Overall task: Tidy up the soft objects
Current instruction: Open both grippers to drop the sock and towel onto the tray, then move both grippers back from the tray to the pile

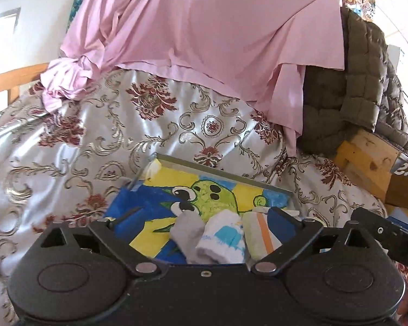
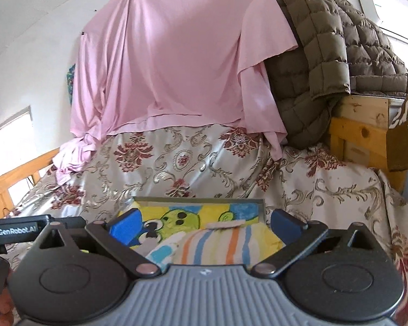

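Both the left claw [image 1: 204, 217] and right claw [image 2: 204, 224] gape released and empty over rolled socks [image 1: 220, 240] lying in the frog-painted tray [image 1: 223, 174] at six o'clock on the bed [image 1: 68, 141].

1. "GenRobot.AI" in white letters stands on the black body of the left gripper [image 2: 16, 230], seen at the left edge of the right wrist view.
2. Large white letters, upside down and cut off, stand on a brown cardboard box [image 2: 405, 125] at the right; they look like "fr", the rest unreadable.
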Tool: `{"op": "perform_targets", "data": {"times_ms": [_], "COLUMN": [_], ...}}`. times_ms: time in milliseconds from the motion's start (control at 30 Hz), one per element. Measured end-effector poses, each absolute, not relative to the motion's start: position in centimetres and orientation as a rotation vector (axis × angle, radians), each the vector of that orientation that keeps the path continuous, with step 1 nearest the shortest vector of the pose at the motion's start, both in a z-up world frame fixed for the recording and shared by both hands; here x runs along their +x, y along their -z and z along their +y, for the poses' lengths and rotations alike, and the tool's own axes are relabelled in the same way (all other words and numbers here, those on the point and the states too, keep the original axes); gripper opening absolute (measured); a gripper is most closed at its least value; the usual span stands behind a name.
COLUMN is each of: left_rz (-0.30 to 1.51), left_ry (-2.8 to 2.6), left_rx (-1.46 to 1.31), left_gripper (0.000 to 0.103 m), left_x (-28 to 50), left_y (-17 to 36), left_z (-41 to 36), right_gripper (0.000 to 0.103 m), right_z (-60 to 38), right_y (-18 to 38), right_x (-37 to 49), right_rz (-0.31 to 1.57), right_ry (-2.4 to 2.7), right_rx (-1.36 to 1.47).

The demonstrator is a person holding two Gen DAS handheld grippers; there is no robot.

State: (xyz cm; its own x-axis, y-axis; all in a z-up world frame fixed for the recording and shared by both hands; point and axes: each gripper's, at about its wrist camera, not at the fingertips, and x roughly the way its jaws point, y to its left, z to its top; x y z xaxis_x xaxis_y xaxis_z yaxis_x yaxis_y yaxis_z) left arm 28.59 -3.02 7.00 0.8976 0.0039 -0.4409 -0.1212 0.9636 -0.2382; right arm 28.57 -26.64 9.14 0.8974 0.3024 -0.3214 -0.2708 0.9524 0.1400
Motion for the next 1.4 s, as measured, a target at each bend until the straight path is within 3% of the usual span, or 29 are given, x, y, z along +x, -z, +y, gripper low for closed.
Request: {"op": "perform_targets", "data": {"times_ms": [700, 1400], "left_rz": [0.442, 0.576], "left_ry": [-0.045, -0.033], "left_rx": [-0.318, -0.183], "left_gripper": [0.102, 0.102], "left_x": [13.4, 9.7], "left_y": [-5.0, 1.7], "left_z": [-1.2, -1.9], "right_gripper": [0.103, 0.103], "right_z": [-27.9, -24.0], "right_y": [-7.1, -1.4], "right_x": [14.3, 11.6], "right_rz": [0.227, 0.562], "right_ry": [-0.245, -0.22], "right_rx": [0.131, -0.009]}}
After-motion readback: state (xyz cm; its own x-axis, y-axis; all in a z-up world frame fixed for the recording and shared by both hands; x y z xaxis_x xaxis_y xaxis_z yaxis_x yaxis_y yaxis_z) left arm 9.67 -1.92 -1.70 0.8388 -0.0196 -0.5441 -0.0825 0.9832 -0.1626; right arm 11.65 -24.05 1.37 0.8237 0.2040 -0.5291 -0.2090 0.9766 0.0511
